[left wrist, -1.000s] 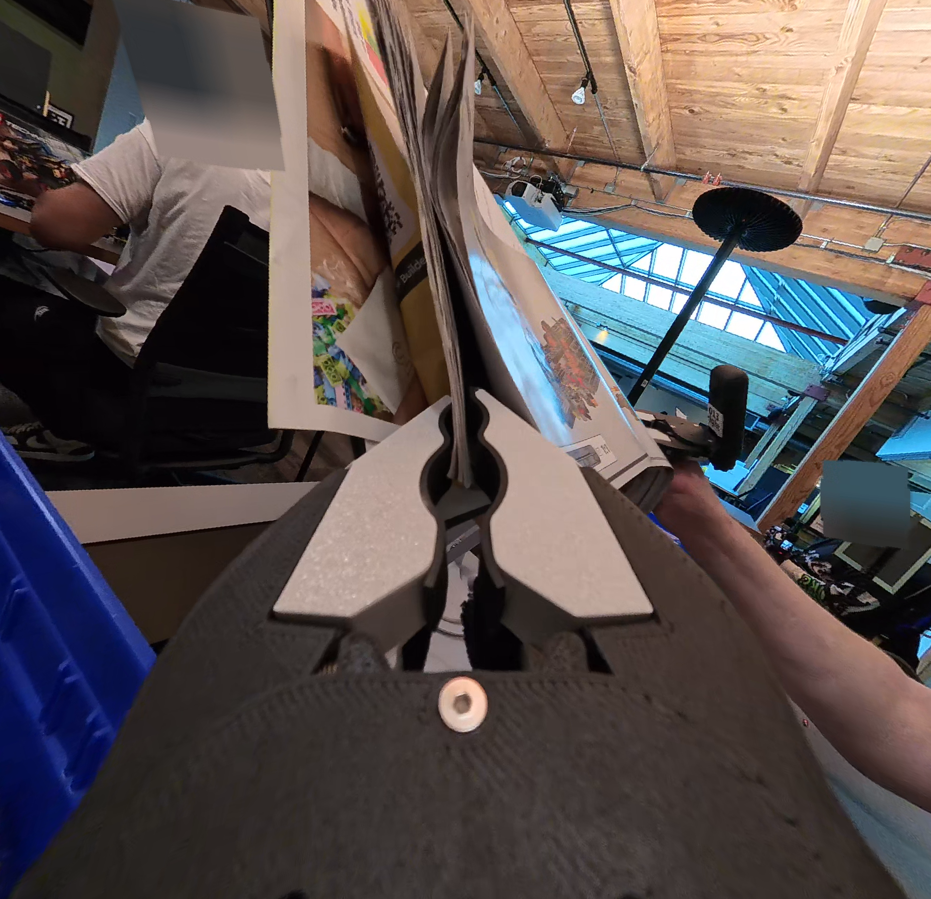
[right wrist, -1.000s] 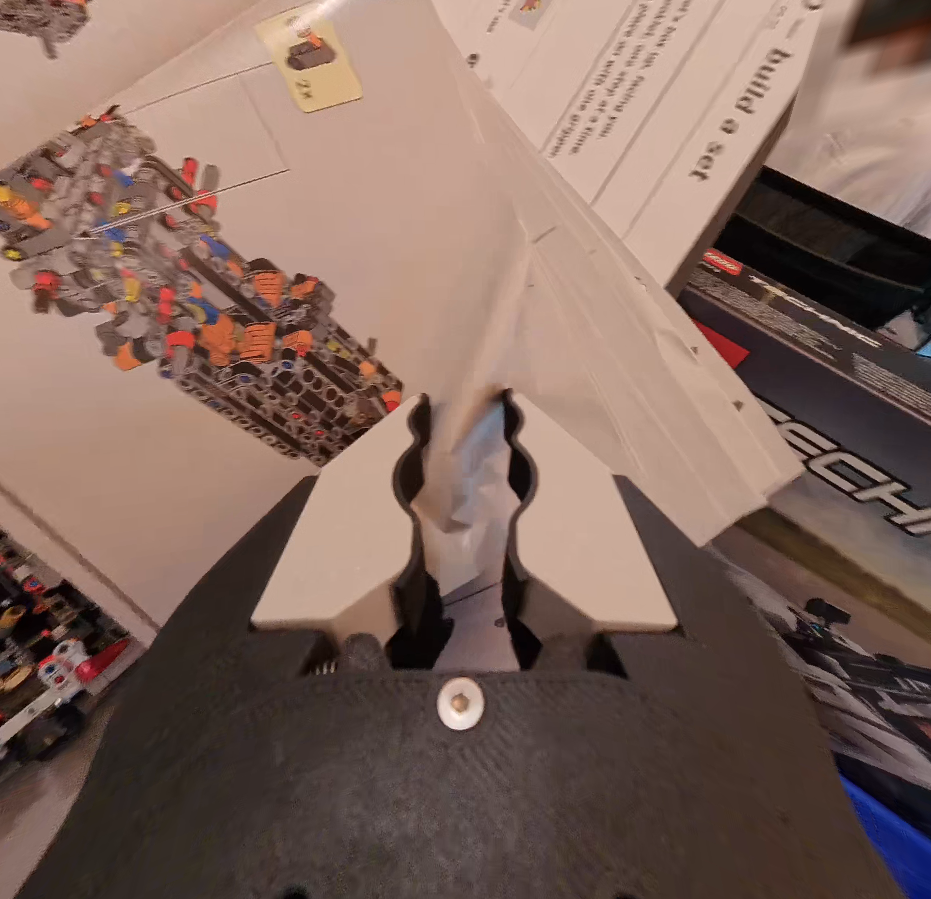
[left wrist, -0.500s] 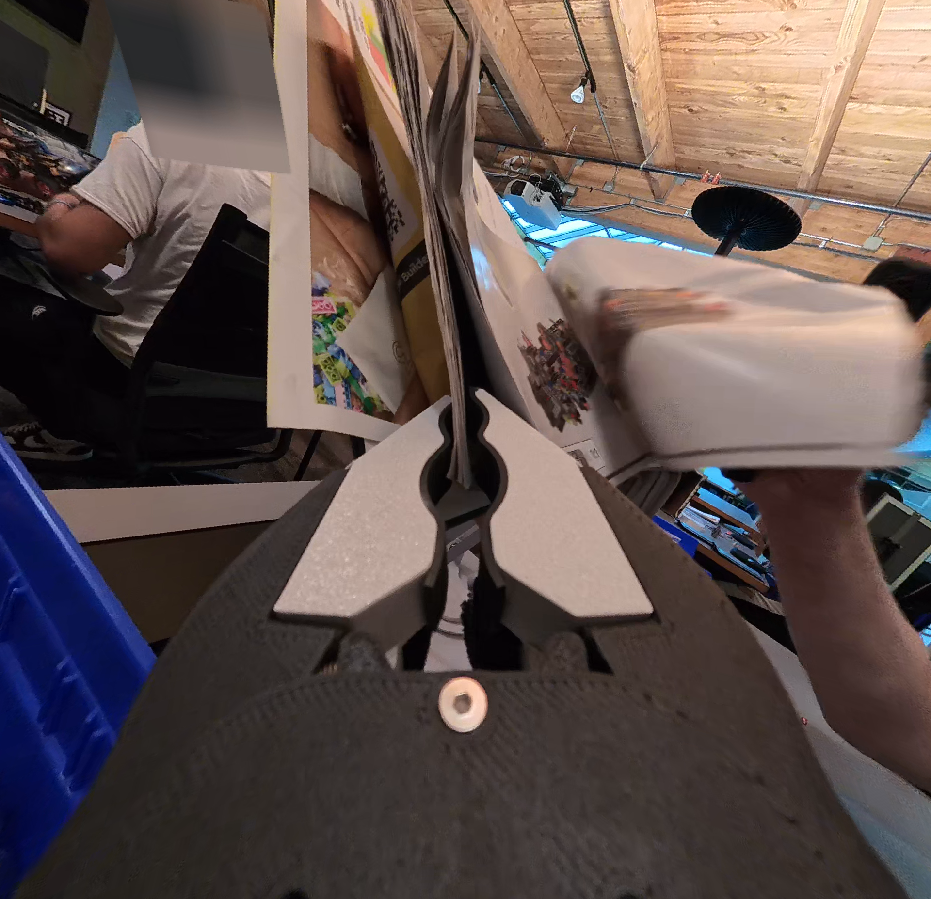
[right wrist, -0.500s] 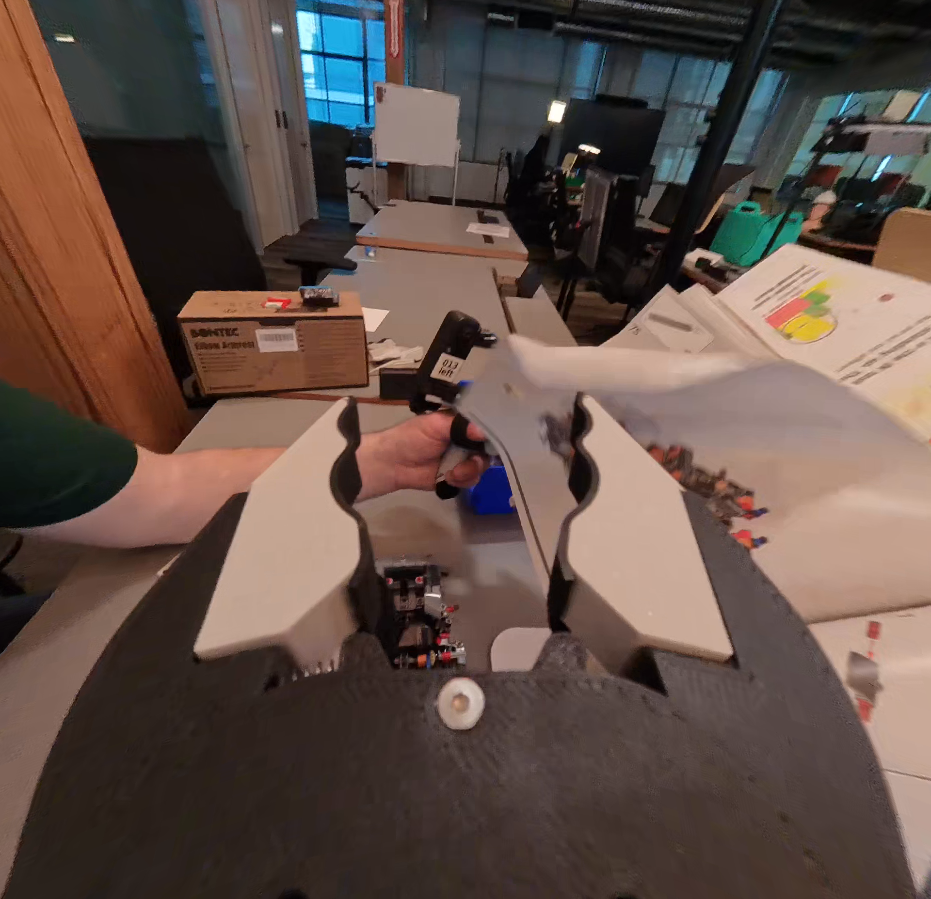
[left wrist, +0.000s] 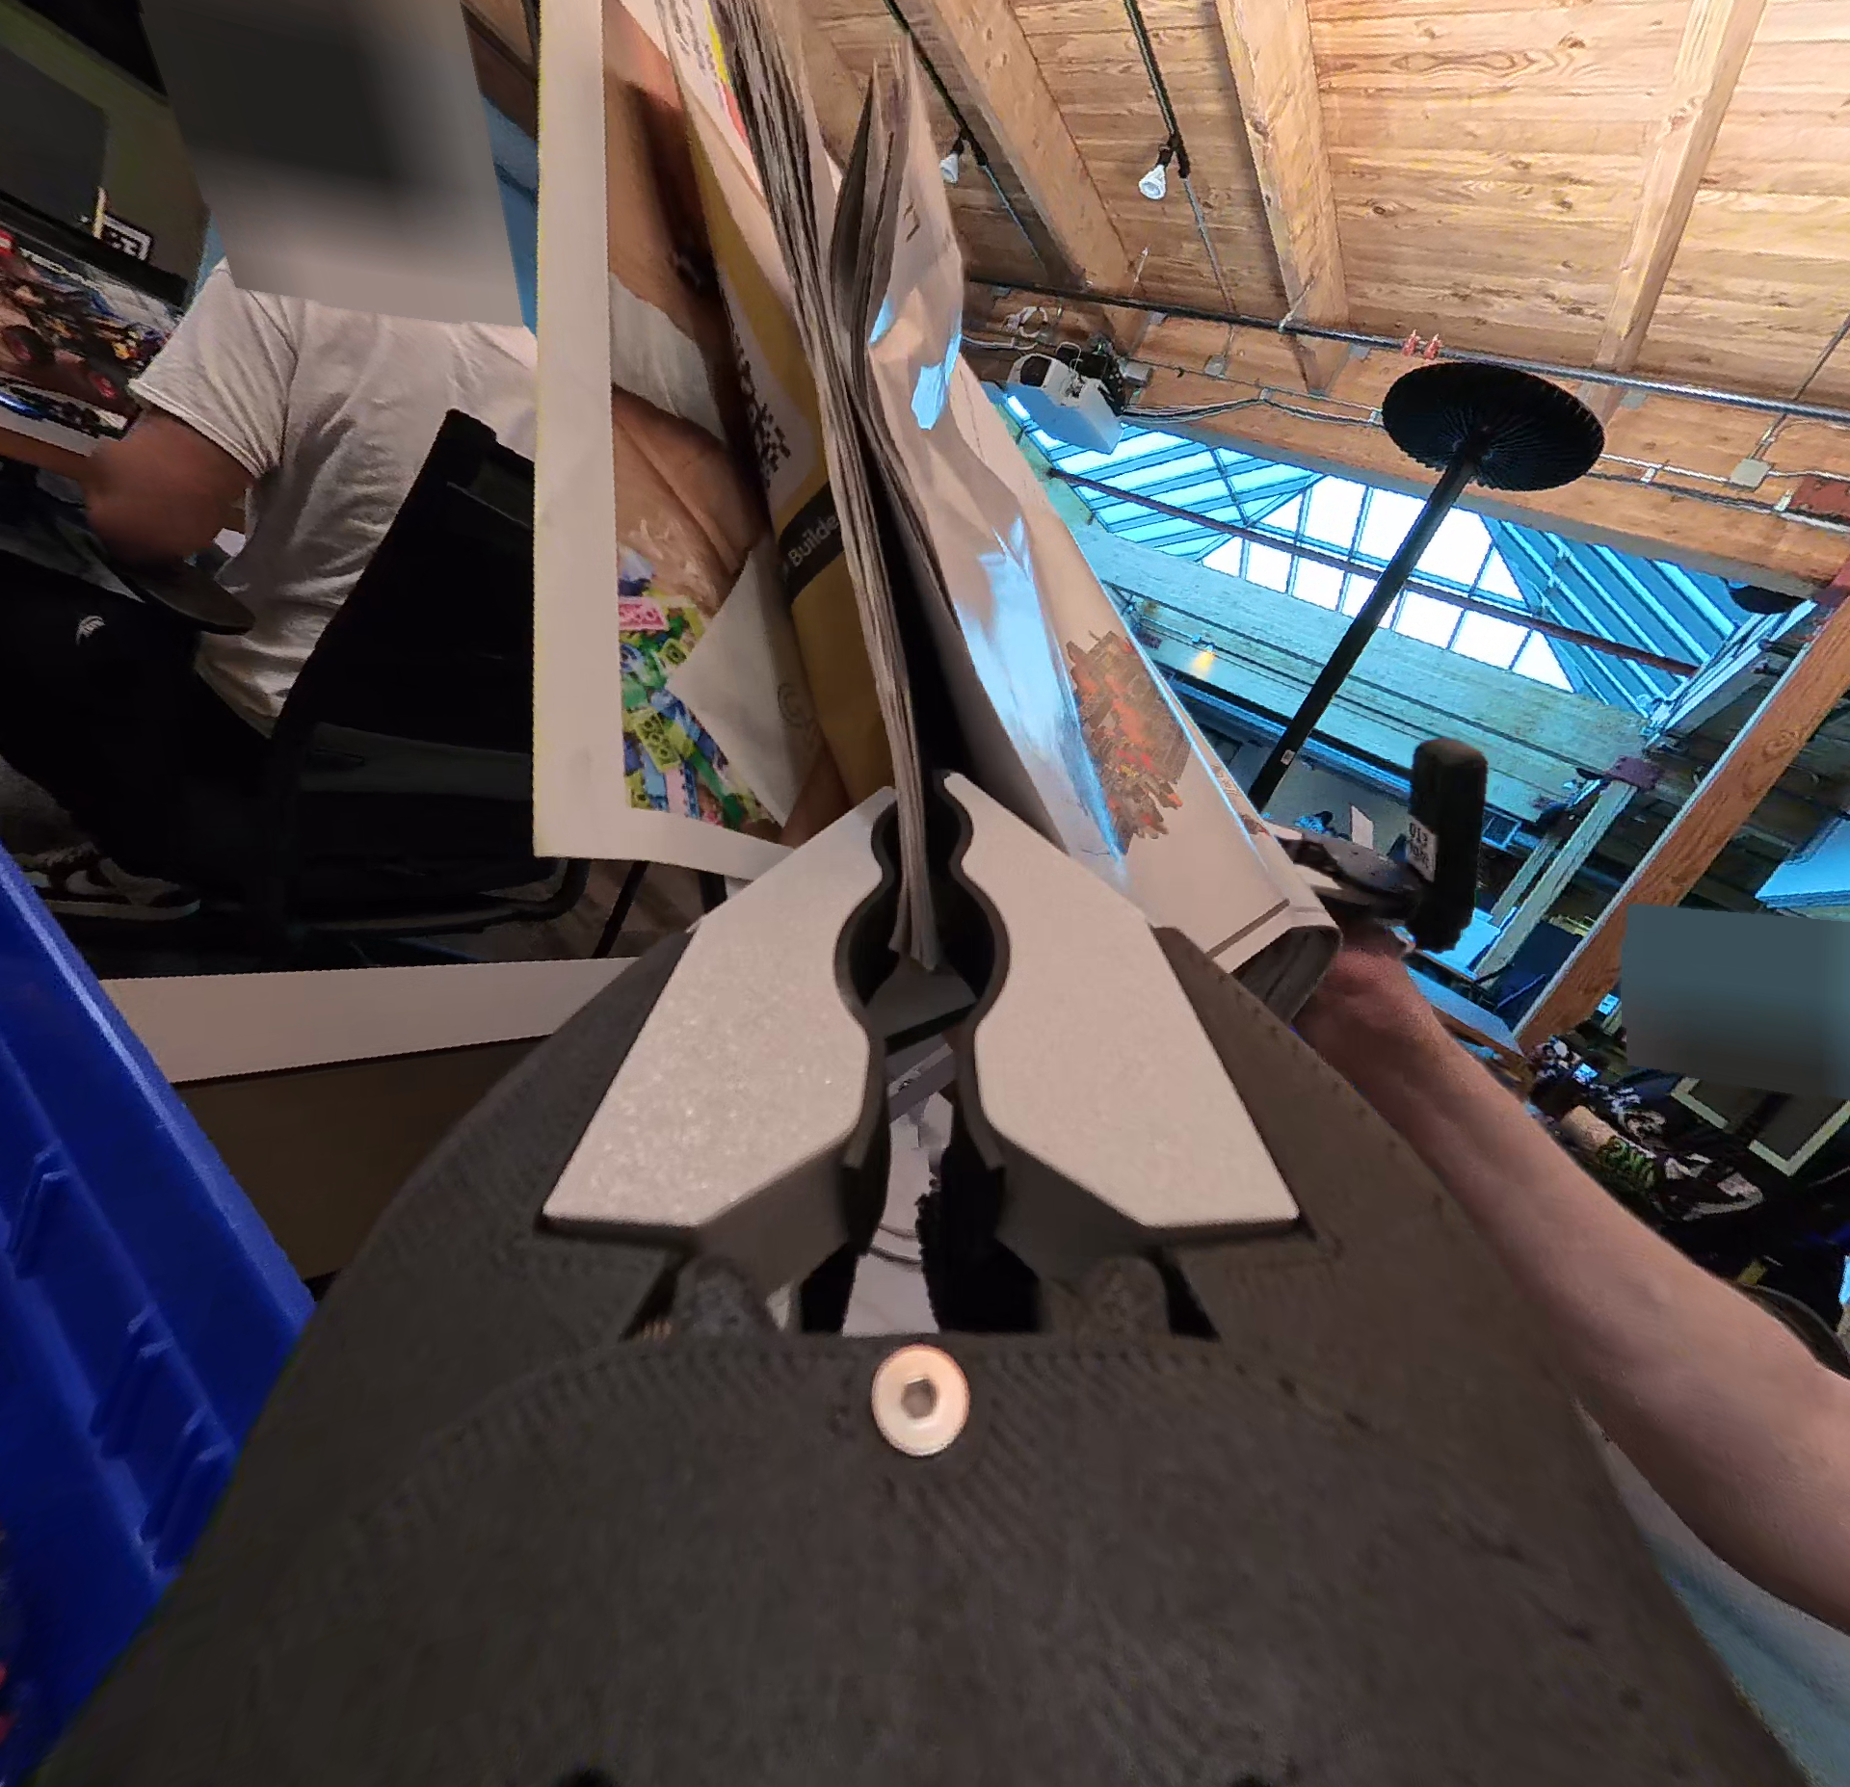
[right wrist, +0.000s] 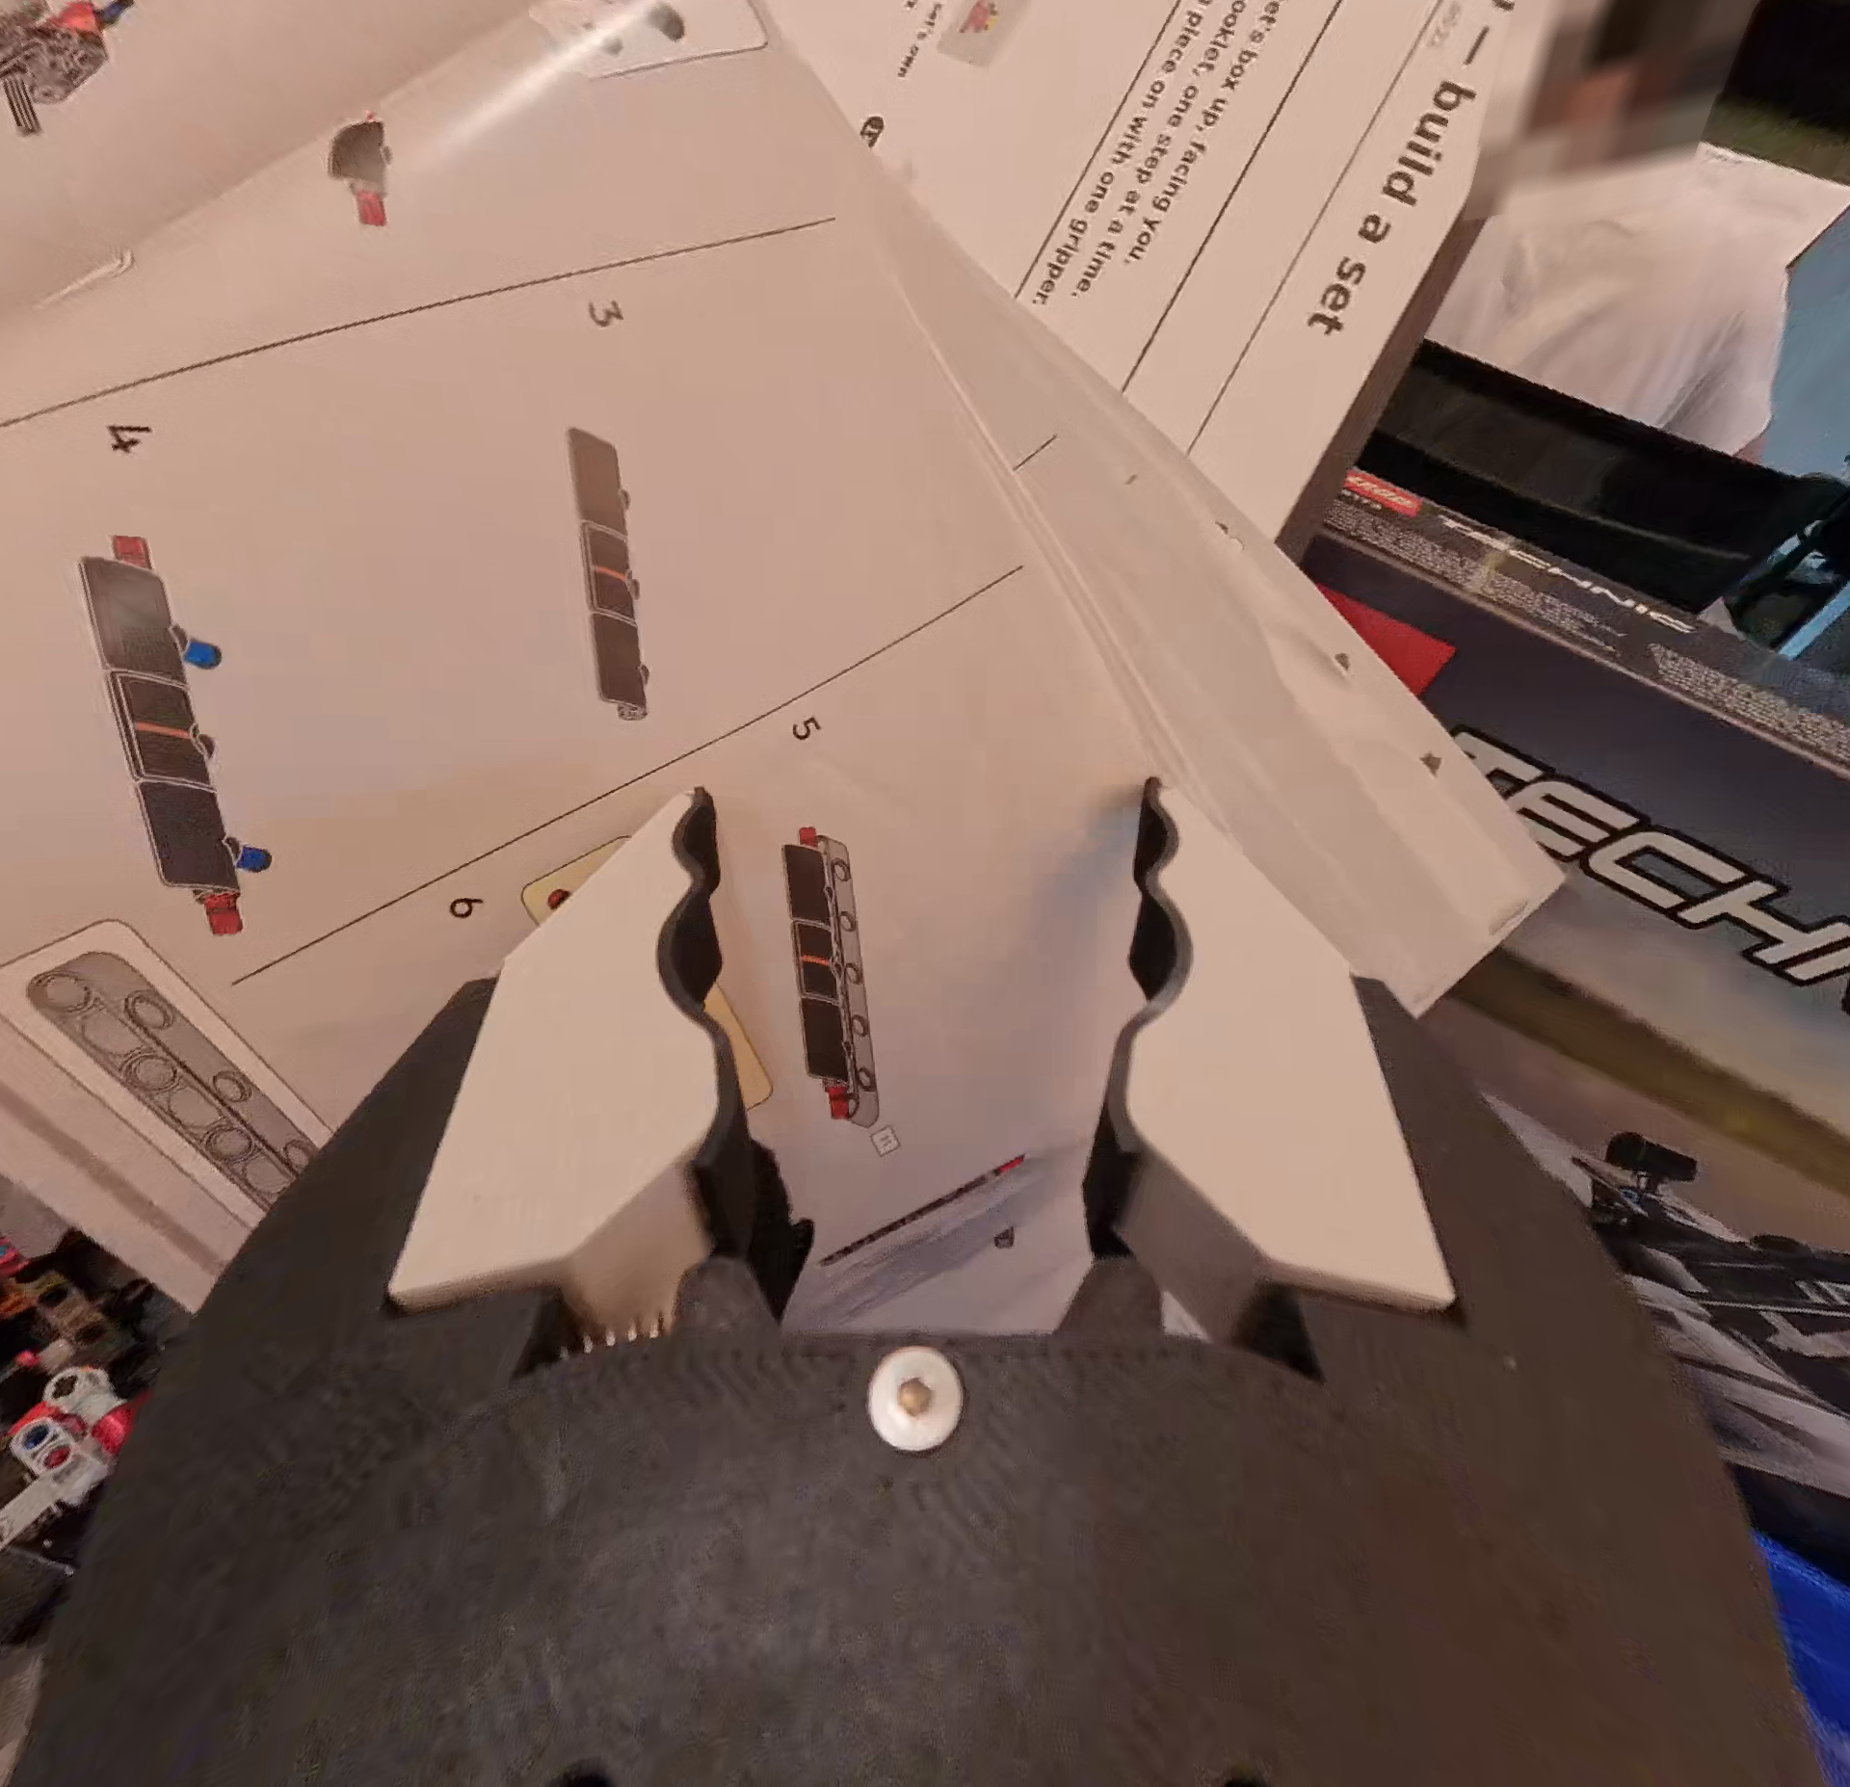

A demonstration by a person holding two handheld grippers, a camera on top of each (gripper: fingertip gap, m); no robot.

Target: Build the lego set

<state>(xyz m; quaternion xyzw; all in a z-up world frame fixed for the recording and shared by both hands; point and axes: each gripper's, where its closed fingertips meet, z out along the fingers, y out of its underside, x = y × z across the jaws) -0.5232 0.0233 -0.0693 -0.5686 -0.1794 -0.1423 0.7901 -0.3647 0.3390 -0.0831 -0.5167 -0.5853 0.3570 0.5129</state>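
Note:
My left gripper (left wrist: pixel 919 818) is shut on the lower edge of the instruction booklet (left wrist: pixel 881 498), which stands upright with its pages fanning to both sides. My right gripper (right wrist: pixel 926 808) is open and empty, close over an open page of the same booklet (right wrist: pixel 481 498) that shows numbered build steps. The right gripper's handle (left wrist: pixel 1442 838) and the forearm holding it (left wrist: pixel 1562 1269) show at the right of the left wrist view. Several loose lego parts (right wrist: pixel 60 1419) lie at the lower left of the right wrist view.
A dark lego set box (right wrist: pixel 1602 738) lies right of the booklet, and a white printed sheet (right wrist: pixel 1251 138) stands behind it. A blue bin (left wrist: pixel 100 1289) is at my left. A person in a white shirt (left wrist: pixel 330 438) sits on a black chair beyond the table edge (left wrist: pixel 350 1008). About 35 cm separates my left fingertips from my right.
My right gripper let go of the page it was pinching, swung away and came back open over a new page. The left gripper has kept its hold on the booklet.

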